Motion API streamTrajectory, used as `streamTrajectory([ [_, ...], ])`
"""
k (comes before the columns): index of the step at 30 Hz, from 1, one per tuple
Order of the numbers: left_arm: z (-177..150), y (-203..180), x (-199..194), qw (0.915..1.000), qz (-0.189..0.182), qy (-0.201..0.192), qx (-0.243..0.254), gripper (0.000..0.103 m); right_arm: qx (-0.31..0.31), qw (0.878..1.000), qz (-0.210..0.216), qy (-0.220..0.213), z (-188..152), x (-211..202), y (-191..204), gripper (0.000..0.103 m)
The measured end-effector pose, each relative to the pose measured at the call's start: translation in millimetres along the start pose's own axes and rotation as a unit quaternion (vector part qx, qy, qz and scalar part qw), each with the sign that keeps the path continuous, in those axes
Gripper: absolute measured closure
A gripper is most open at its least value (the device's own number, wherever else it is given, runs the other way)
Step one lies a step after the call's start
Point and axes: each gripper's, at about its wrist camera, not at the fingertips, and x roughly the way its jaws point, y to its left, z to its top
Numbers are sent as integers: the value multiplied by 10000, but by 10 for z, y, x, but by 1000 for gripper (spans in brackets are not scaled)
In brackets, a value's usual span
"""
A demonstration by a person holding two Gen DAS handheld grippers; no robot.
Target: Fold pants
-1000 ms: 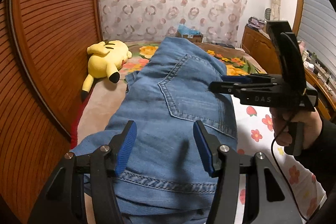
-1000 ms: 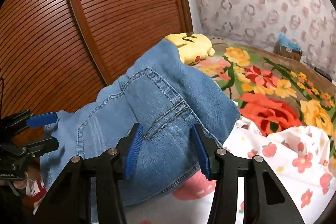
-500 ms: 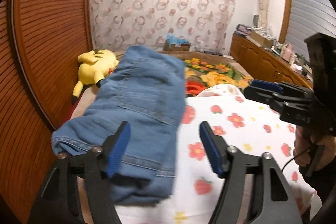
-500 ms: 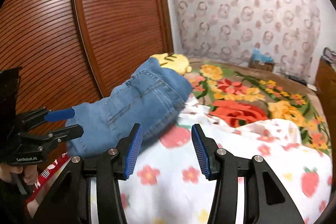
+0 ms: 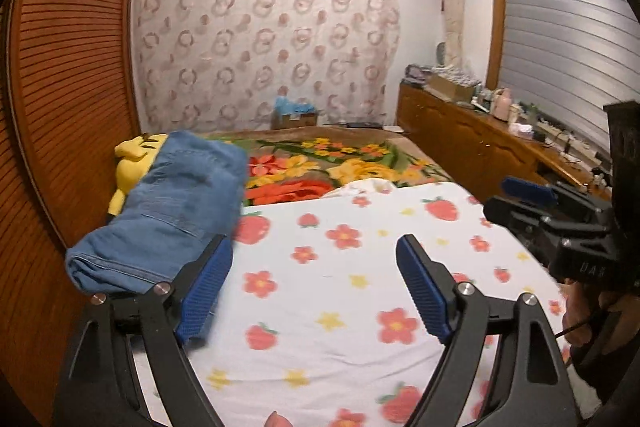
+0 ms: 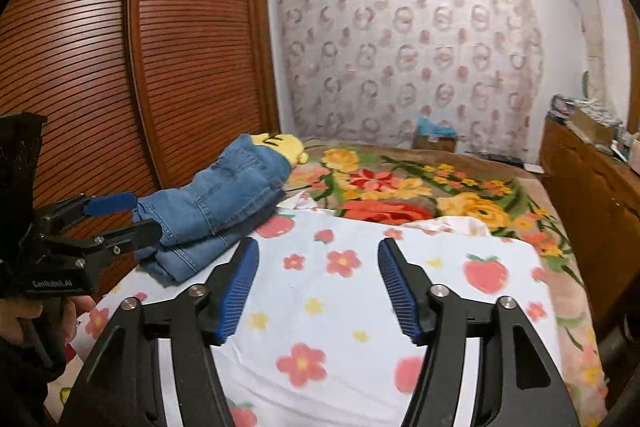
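The blue jeans (image 5: 176, 211) lie folded in a thick stack at the left edge of the bed, partly on the white flowered sheet; they also show in the right wrist view (image 6: 224, 199). My left gripper (image 5: 316, 287) is open and empty, held above the sheet just right of the jeans. It shows in the right wrist view (image 6: 120, 215) with its fingers close to the jeans' near end. My right gripper (image 6: 318, 287) is open and empty over the sheet, and shows at the right of the left wrist view (image 5: 520, 199).
A yellow plush toy (image 5: 132, 163) lies behind the jeans against the wooden slatted wardrobe (image 6: 120, 67). A white strawberry and flower sheet (image 5: 360, 287) covers the near bed, a floral blanket (image 6: 400, 187) the far part. A wooden sideboard (image 5: 480, 147) with clutter stands on the right.
Both grippers have pulled back and up from the jeans and turned to the right. The jeans, which filled both views a second ago, now lie off to the left, untouched.
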Motion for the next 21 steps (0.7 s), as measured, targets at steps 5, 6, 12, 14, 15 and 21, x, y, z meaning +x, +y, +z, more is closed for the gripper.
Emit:
streamTrajectory([
  [5,-61,-298,-133,10000,-41,-30,38,19,100,9996,-248,-69,-186,-428,-30,36],
  [6,-85,-339,-173,10000,-18,-51,44,19,99,9994,-311,-90,-208,-487,-1,36],
  [12,-161,-554,-359,9997,118,-192,42,19,183,9985,-467,-221,-312,-819,111,36],
  [14,-189,-602,-397,9997,183,-167,45,19,238,9982,-503,-239,-329,-883,154,36],
  [15,-201,-618,-408,9997,208,-152,40,19,268,9980,-514,-244,-335,-873,180,36],
  [21,-300,-686,-481,9990,403,-162,42,19,358,9971,-589,-320,-384,-975,224,36],
])
